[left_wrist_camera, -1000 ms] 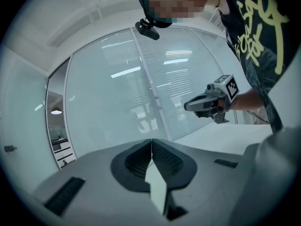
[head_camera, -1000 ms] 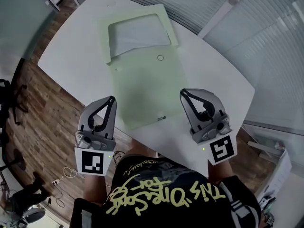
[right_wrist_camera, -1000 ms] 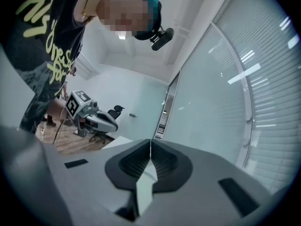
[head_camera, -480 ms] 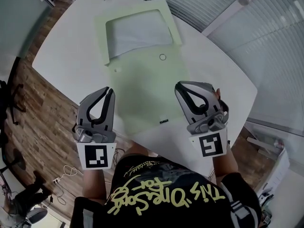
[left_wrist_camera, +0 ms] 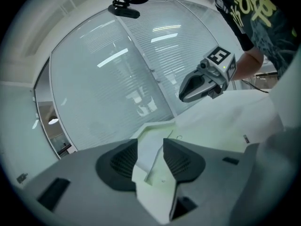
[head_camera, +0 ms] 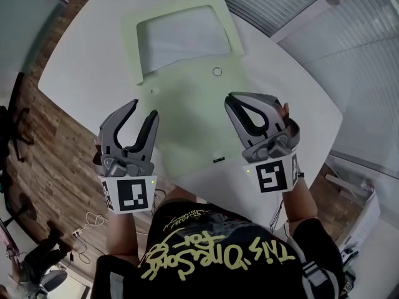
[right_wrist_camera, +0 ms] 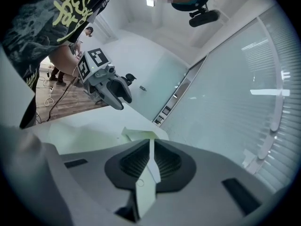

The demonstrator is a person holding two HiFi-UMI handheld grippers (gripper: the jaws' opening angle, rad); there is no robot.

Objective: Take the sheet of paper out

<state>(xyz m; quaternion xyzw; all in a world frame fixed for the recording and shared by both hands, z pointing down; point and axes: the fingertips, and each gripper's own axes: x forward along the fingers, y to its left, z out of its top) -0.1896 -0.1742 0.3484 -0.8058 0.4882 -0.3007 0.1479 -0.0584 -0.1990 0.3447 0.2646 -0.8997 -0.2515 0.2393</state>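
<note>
A pale green envelope (head_camera: pixel 187 117) lies flat on the white table (head_camera: pixel 87 61), its far end open, with the white sheet of paper (head_camera: pixel 181 39) showing inside. My left gripper (head_camera: pixel 143 109) hovers over the envelope's near left edge. Its jaws are opening, and nothing is between them. My right gripper (head_camera: pixel 229 99) is shut and empty, above the envelope's right edge. From the left gripper view I see the left gripper (left_wrist_camera: pixel 150 149) framing the envelope (left_wrist_camera: pixel 155 173), with the right gripper (left_wrist_camera: pixel 202 84) beyond. The right gripper view shows the right gripper (right_wrist_camera: pixel 151 150) closed to a slit and the left gripper (right_wrist_camera: pixel 110 86) opposite.
The table's near edge runs just under both grippers, with wooden floor (head_camera: pixel 37 167) and cables to the left. A glass wall with blinds (head_camera: pixel 355 55) stands on the right. A round clasp (head_camera: pixel 217 71) sits on the envelope below the opening.
The left gripper's jaws have gone from shut to spread apart. Both grippers moved forward and lower toward the envelope; the right one stayed shut.
</note>
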